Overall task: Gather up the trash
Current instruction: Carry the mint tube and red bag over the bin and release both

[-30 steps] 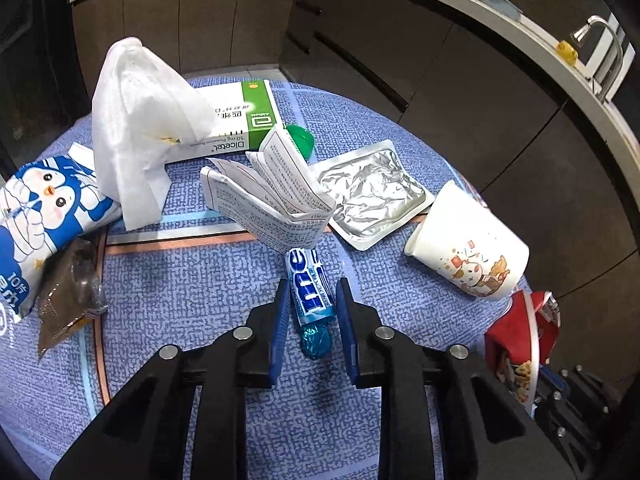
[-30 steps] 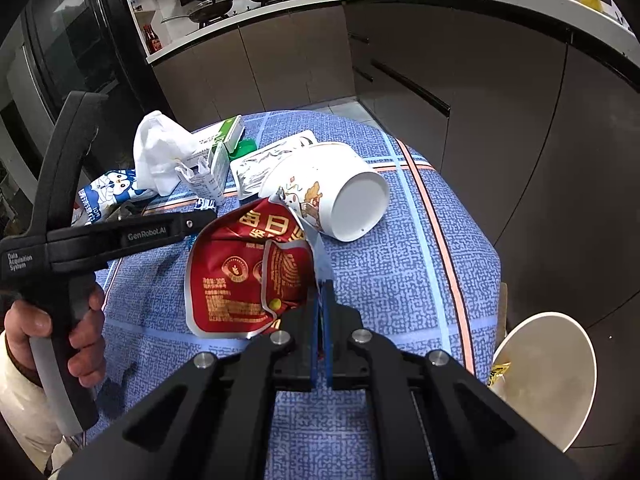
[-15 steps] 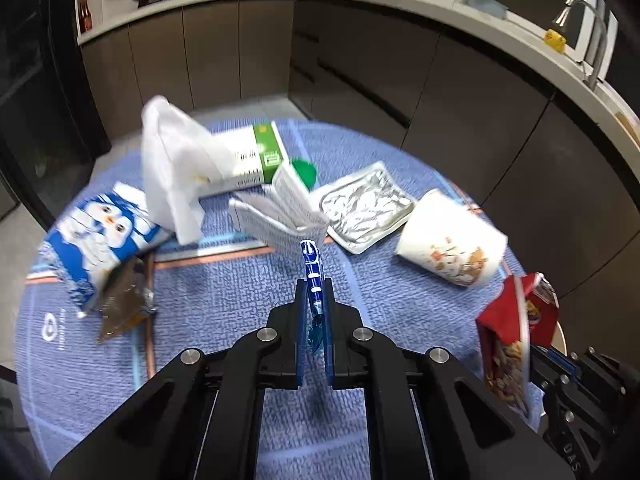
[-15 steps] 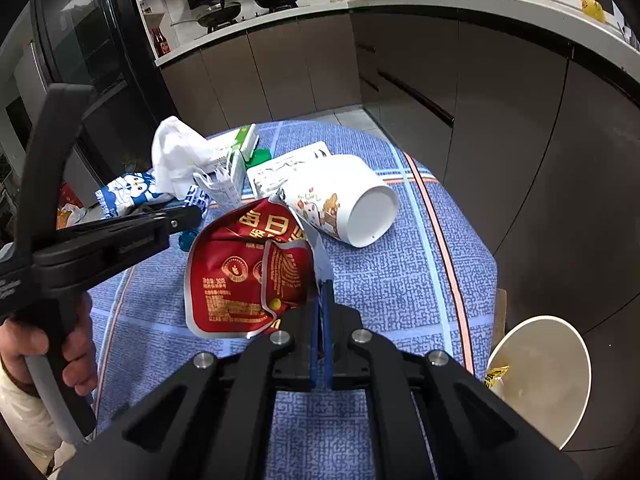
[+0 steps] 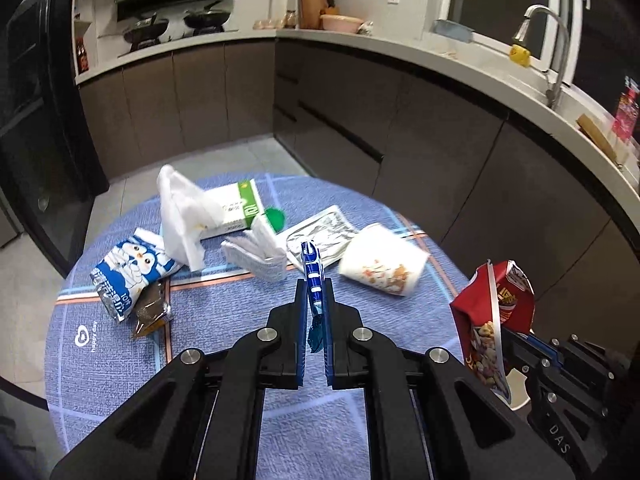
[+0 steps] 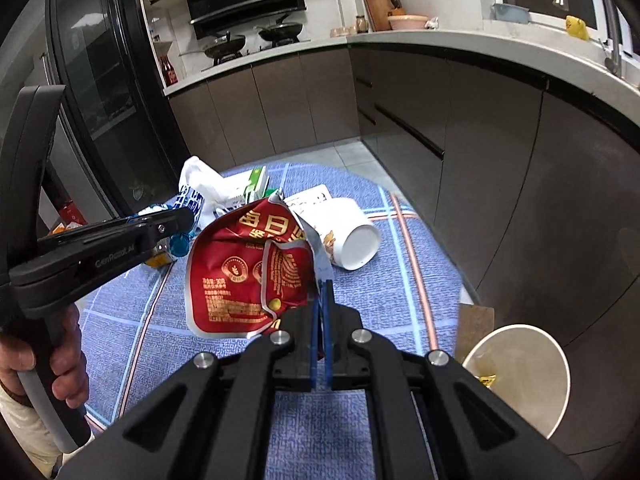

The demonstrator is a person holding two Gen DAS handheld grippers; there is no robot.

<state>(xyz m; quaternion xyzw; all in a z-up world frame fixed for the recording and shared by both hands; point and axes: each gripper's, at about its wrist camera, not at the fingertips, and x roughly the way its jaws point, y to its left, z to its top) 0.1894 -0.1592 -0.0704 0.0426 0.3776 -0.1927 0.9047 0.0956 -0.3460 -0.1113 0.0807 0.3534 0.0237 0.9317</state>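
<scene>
My left gripper [image 5: 315,292] is shut on a blue candy wrapper [image 5: 313,272] and holds it above the round blue table [image 5: 120,360]. My right gripper [image 6: 321,292] is shut on a red snack bag [image 6: 244,276], held above the table; the bag also shows in the left wrist view [image 5: 496,308]. On the table lie a white paper cup [image 5: 382,266] on its side, a foil tray [image 5: 320,236], folded leaflets [image 5: 256,254], a white tissue [image 5: 180,216], a green-and-white box [image 5: 238,208], a blue penguin bag [image 5: 132,270] and a brown sachet [image 5: 150,312].
A white bin [image 6: 520,376] with some trash in it stands on the floor at the table's right. Dark kitchen cabinets [image 5: 400,140] curve behind the table. A black fridge [image 6: 100,100] is at the left. A person's hand [image 6: 60,364] holds the left gripper's handle.
My left gripper closed on the blue wrapper and lifted it off the table. Both grippers have risen, so the table looks farther away. The red bag stays held.
</scene>
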